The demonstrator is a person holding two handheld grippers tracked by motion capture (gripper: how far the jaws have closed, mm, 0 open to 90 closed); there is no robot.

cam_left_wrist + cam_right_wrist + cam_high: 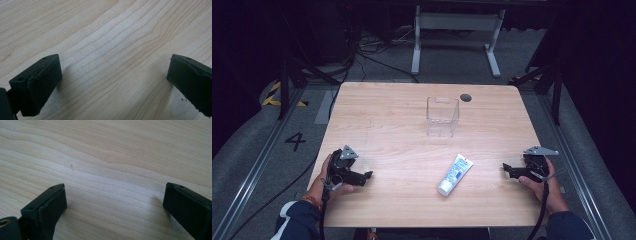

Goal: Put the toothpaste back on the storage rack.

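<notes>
Bare wooden table (387, 115): both grippers, left (367, 176) and right (507, 169), gape empty; tube (455, 174), nearer the right, could roll if clipped off-centre

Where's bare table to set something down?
Bare wood runs between the left gripper and the tube, along the far-left table beside the clear box, and between tube and right gripper. Tightest: the gap between box and tube.

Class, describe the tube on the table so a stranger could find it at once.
Start at the light wooden table. In front of the clear plastic box, nearer the person, lies a white squeeze tube with blue print. It lies flat and opaque, its cap towards the person; the box stands upright and see-through.
</notes>
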